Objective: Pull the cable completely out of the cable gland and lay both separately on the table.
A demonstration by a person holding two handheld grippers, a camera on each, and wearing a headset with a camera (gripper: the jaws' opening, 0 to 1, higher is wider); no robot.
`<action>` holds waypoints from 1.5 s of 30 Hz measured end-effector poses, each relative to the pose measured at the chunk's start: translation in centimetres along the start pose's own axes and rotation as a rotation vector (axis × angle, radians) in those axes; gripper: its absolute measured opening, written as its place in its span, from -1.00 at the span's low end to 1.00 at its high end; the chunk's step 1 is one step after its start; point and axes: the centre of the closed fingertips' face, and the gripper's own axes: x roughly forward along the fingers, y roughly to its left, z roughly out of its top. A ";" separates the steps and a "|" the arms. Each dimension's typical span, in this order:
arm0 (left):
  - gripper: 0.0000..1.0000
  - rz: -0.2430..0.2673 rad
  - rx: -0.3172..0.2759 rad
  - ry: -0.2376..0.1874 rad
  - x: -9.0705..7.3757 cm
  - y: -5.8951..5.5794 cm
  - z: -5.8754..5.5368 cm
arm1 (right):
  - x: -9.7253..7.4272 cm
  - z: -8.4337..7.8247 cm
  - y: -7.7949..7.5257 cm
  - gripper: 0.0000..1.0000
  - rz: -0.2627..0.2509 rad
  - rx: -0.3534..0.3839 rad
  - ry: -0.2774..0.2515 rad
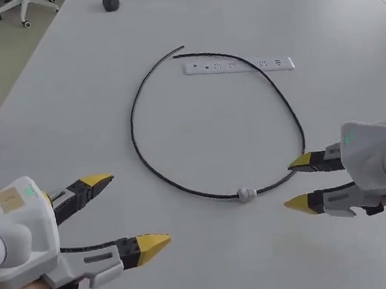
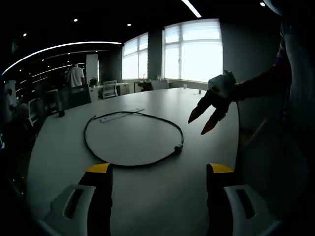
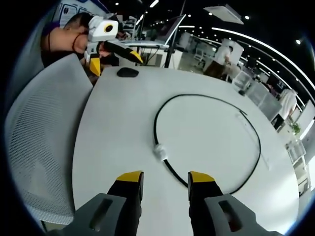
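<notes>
A thin black cable lies in a wide loop on the white table. A small white cable gland sits threaded on it at the loop's near side, also seen as the gland and the gland. My left gripper hovers open at the lower left, nothing between its yellow tips. My right gripper is open just right of the gland, apart from it. In the left gripper view my left gripper faces the loop; in the right gripper view my right gripper points at the cable.
A white power strip lies beyond the loop, under the cable's far arc. A dark round object rests near the far table edge. Office chairs and people stand in the background of the gripper views. A mesh chair is beside the table.
</notes>
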 end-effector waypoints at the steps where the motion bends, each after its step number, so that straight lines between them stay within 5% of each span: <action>1: 0.58 -0.001 -0.005 -0.002 0.0 0.1 0.0 | 0.3 0.0 0.1 -0.35 0.009 -0.001 0.005; 16: 0.56 0.001 -0.005 0.002 0.2 0.4 -0.5 | 4.2 0.9 0.0 -0.57 0.124 -0.063 0.063; 45: 0.55 -0.002 -0.004 0.006 0.6 0.5 -0.8 | 6.9 -0.1 1.0 -0.76 0.253 -0.118 0.139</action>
